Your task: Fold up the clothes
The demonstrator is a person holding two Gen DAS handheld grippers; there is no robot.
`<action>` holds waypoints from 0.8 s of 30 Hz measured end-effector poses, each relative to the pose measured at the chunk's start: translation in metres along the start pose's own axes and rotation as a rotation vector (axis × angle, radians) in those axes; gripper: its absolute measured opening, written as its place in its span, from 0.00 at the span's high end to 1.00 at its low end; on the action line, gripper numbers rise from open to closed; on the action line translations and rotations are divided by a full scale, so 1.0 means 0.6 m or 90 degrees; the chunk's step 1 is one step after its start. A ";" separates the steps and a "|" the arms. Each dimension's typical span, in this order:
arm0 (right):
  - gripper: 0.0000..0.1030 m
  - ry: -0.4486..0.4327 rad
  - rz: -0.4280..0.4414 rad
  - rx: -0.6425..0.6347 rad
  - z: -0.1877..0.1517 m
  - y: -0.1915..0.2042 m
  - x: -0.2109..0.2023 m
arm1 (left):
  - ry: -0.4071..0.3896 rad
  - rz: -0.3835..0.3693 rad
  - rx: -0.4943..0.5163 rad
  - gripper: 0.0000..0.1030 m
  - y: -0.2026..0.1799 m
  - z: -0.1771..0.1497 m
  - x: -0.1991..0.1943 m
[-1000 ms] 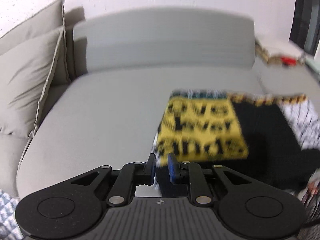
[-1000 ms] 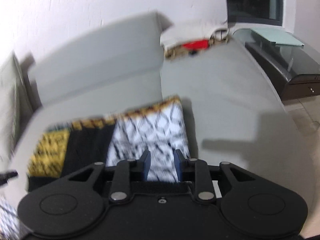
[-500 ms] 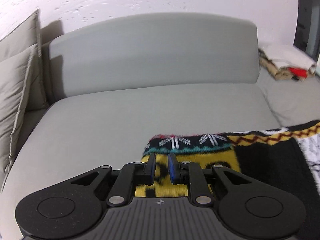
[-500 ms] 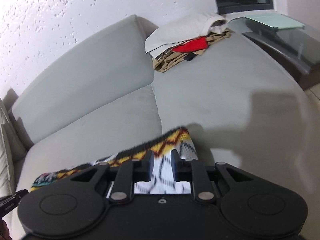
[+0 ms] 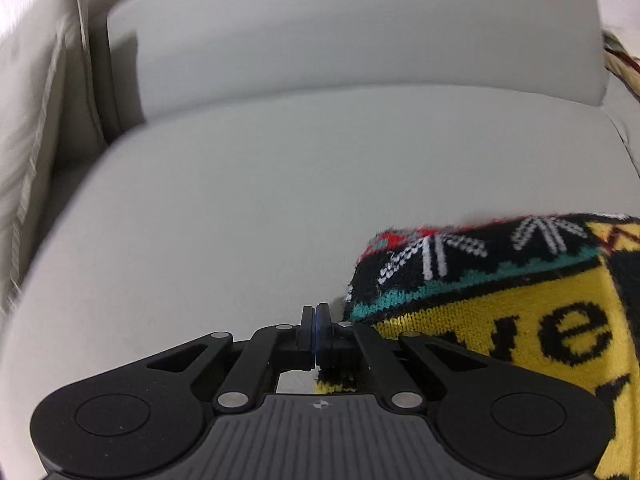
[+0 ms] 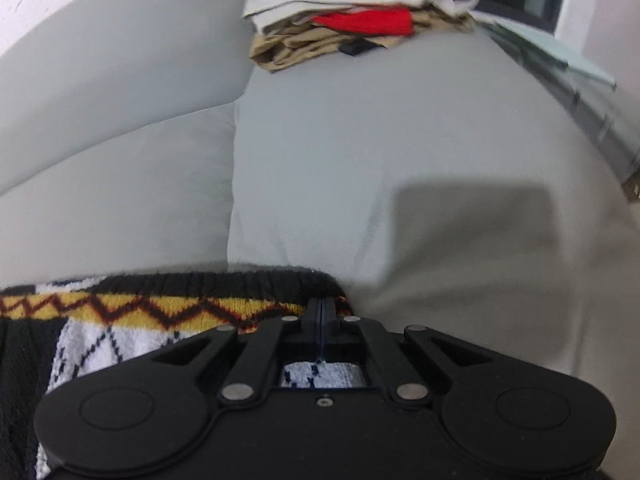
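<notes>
Left gripper [image 5: 316, 314]: fingers pressed together, clenched on the near left corner of the patterned knit sweater [image 5: 500, 300], a scrap of yellow-and-black knit showing just behind the closed pads. Right gripper [image 6: 321, 312]: likewise clenched, its 2 fingers pinching the sweater's far right edge at the black ribbed hem and yellow zigzag band, white knit visible beneath. The sweater lies on the grey sofa [image 5: 240, 200] seat at the near side, spanning between both grippers (motion blur softens its far edge). A beige cushion [image 5: 36, 100] stands at the sofa's left end. A stack of folded clothes [image 6: 360, 20], white over red and tan, sits at the far right of the seat, well apart from the sweater.
</notes>
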State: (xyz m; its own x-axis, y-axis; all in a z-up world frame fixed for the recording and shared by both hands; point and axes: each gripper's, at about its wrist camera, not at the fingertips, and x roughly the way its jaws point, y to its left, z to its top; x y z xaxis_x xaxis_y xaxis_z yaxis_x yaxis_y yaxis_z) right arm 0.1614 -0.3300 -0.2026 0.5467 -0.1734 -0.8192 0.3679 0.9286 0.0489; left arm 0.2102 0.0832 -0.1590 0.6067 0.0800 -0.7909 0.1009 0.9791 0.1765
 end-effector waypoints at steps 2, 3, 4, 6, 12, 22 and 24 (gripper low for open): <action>0.99 -0.013 0.010 0.004 0.007 0.000 -0.030 | -0.016 -0.005 -0.015 0.98 0.011 0.000 -0.030; 0.95 -0.019 0.022 0.016 0.011 -0.003 -0.049 | -0.024 -0.006 -0.020 0.90 0.018 -0.002 -0.047; 0.94 -0.026 0.036 0.028 0.013 -0.007 -0.070 | -0.032 -0.005 -0.021 0.88 0.025 -0.005 -0.065; 0.86 -0.035 0.068 0.034 0.005 -0.015 -0.120 | -0.050 -0.007 -0.010 0.86 0.033 -0.017 -0.103; 0.75 -0.028 0.157 0.022 -0.053 -0.034 -0.248 | -0.069 -0.026 0.024 0.83 0.029 -0.076 -0.221; 0.70 0.007 0.073 -0.053 -0.168 -0.018 -0.245 | -0.009 -0.051 0.028 0.98 0.026 -0.153 -0.175; 0.70 0.022 0.026 -0.079 -0.181 -0.010 -0.213 | 0.004 -0.063 0.037 0.97 0.020 -0.152 -0.159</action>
State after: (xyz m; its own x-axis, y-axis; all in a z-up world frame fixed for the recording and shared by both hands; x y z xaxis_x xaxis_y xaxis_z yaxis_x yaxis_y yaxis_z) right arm 0.0078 -0.2779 -0.1601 0.5319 -0.1254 -0.8375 0.2491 0.9684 0.0132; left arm 0.0816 0.1043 -0.1350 0.5871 -0.0150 -0.8094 0.2055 0.9699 0.1310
